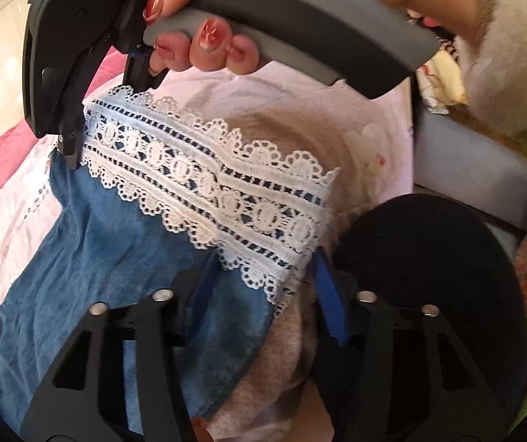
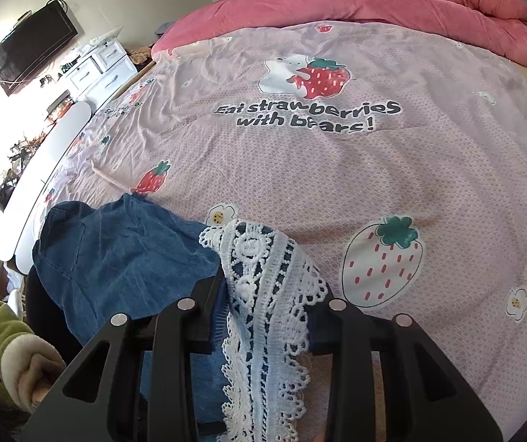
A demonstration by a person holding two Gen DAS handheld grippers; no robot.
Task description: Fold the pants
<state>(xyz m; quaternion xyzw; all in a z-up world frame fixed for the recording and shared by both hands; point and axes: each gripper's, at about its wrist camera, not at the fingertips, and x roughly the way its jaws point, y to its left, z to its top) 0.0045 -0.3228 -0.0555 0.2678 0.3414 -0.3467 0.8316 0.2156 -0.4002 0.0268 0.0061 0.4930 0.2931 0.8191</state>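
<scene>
Fingers of the right gripper (image 2: 263, 316) are clamped on the white lace hem (image 2: 267, 294) of the blue denim pants (image 2: 116, 258), while the left gripper (image 1: 260, 294) is narrowed around the same hem over the pink strawberry-print bedsheet (image 2: 337, 169).

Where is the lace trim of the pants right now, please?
In the right wrist view the lace trim sits bottom centre between the right tongs, on the pink strawberry bedsheet, right of the denim.

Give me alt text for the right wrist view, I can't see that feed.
The right gripper is clamped on the white lace hem of blue denim pants, lifting it over a bed. Beyond lies a pink strawberry-print bedsheet with a rolled pink quilt at the far end.
</scene>
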